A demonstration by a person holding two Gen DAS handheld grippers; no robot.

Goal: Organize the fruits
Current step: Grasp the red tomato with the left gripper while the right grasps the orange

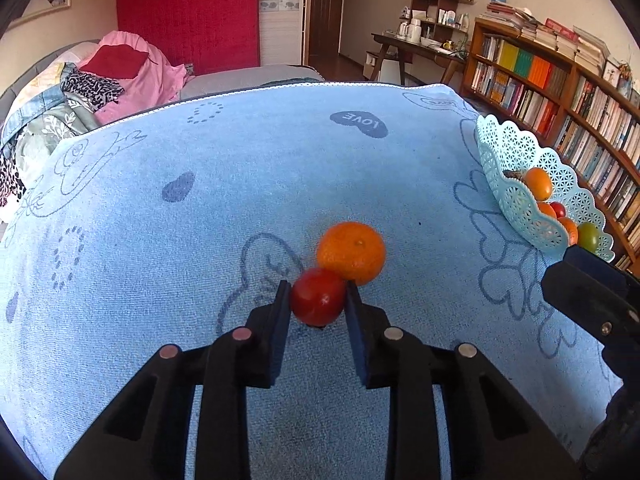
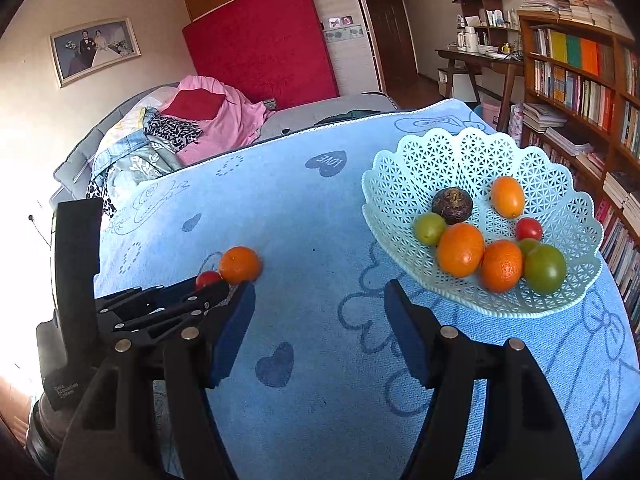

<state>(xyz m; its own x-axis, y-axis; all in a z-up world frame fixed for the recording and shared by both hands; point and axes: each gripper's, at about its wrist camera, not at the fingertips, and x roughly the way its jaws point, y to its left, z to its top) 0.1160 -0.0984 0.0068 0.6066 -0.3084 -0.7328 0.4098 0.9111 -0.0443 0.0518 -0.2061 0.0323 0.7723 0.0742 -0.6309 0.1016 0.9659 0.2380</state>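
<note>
The small red tomato (image 1: 318, 297) is round, glossy and smooth. It sits on the blue towel (image 1: 240, 184) covering the desk, clamped between the fingers of the left hand-held gripper (image 1: 317, 300). A dimpled orange mandarin (image 1: 352, 252) touches it directly behind. The right hand-held gripper (image 2: 320, 300) hovers with fingers apart, holding nothing. To the right stands a pale lattice basket (image 2: 416, 176) containing mandarins, green fruits, a red tomato and one dark fruit.

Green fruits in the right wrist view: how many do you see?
3. One green fruit lies at the basket's left side, a large one at its near right, and a third peeks out behind it. Others may be hidden.
</note>
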